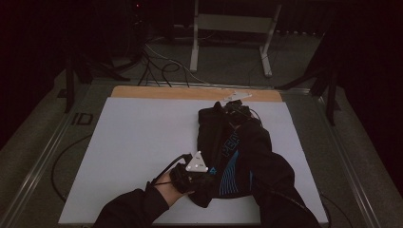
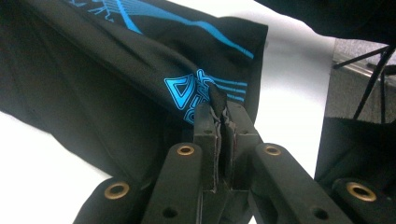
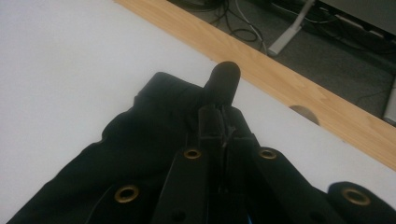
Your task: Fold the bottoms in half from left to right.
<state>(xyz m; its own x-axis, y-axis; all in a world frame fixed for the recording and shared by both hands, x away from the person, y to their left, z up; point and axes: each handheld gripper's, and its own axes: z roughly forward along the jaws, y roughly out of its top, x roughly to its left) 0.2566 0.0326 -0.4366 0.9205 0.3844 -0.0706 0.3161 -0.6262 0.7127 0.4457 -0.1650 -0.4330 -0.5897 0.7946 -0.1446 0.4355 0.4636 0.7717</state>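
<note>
Covering most of your table (image 1: 138, 142) is a white sheet, with a bare wooden strip along the far edge. On the sheet, right of centre, lies a black garment (image 1: 228, 147) with blue print, bunched lengthwise from the near edge toward the far strip. Your right sleeve (image 1: 275, 180) crosses over it. Your left gripper (image 2: 219, 109) sits at the garment's near end, jaws pressed together and pinching a fold of the cloth beside the blue lettering. Your right gripper (image 3: 219, 116) is at the far end, jaws closed on the black fabric, a small tab of cloth poking up past the tips. Both ends are pinched; the garment's middle rests on the sheet.
</note>
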